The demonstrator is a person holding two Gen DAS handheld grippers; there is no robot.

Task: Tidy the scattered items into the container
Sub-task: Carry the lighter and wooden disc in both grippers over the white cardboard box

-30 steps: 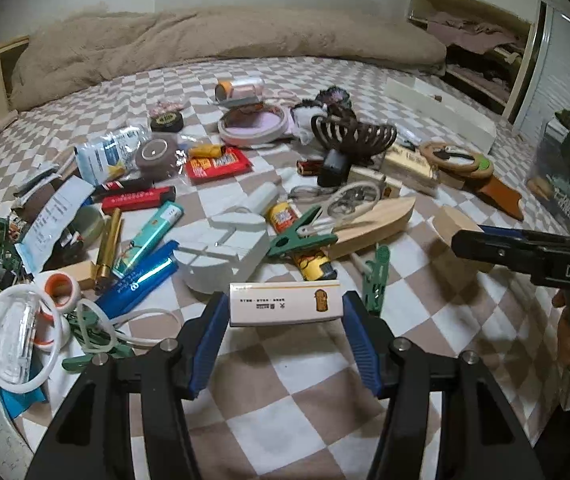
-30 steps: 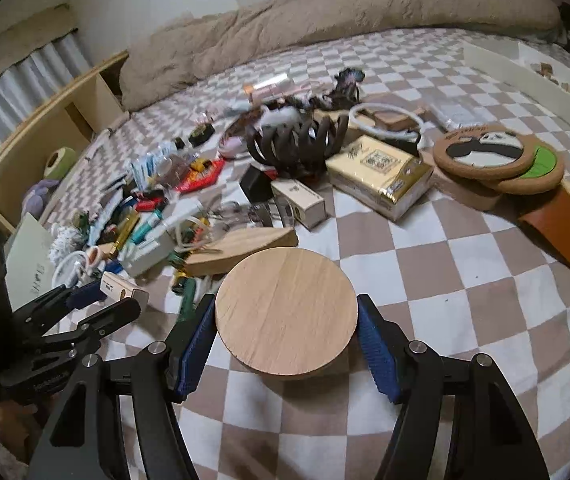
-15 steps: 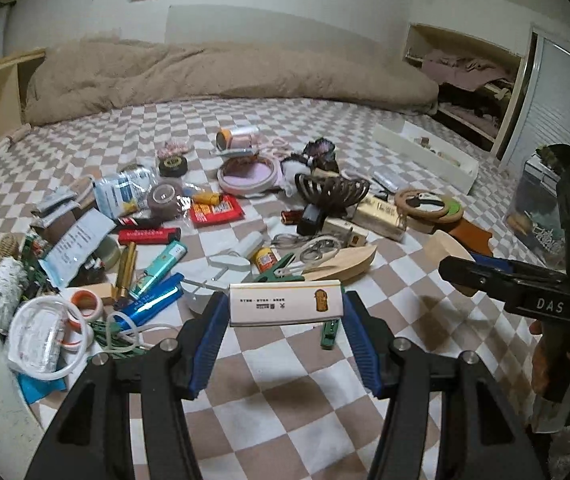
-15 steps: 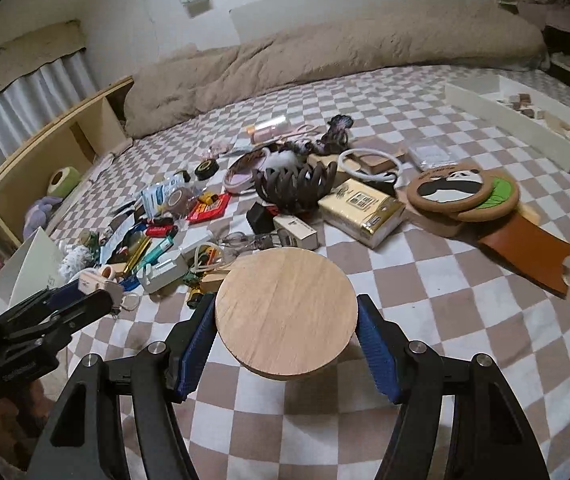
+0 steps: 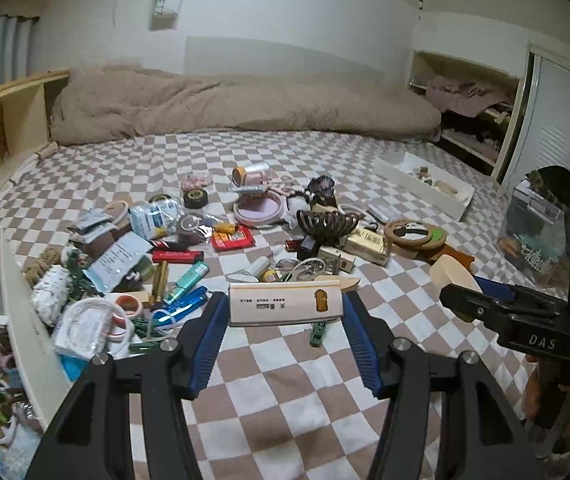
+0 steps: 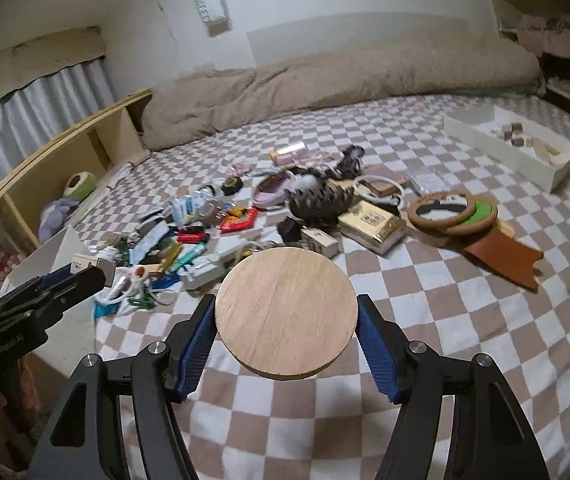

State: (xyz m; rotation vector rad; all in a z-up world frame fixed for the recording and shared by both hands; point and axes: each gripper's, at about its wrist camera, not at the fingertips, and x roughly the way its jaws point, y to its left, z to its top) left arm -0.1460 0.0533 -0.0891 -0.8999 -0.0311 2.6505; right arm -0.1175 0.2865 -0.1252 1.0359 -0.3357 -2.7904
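The left gripper (image 5: 285,312) clamps a small white rectangular box with a yellow emblem (image 5: 285,305) between its blue pads, held above a brown-and-white checked bedspread (image 5: 285,392). The right gripper (image 6: 286,332) clamps a round pale wooden disc (image 6: 286,311) by its edges, also clear of the bedspread. The disc blocks the bedding directly beneath it, and the box hides part of a wooden wedge behind it. Beyond both lies a scattered heap: red and teal lighters, a dark claw hair clip (image 5: 327,222), a gold packet (image 6: 371,222), a pink round case, cords and clips, many too small or blurred to name. The long white open tray (image 6: 513,146), holding a few small wooden blocks, sits at the far right of the bed, well apart from both grippers. Only the left view shows a clear plastic bin at the right edge and a white panel cut off at the left. Only the right view shows a tan leather piece (image 6: 501,258) and a low wooden shelf with soft toys. Each view catches the other gripper side-on at its border.
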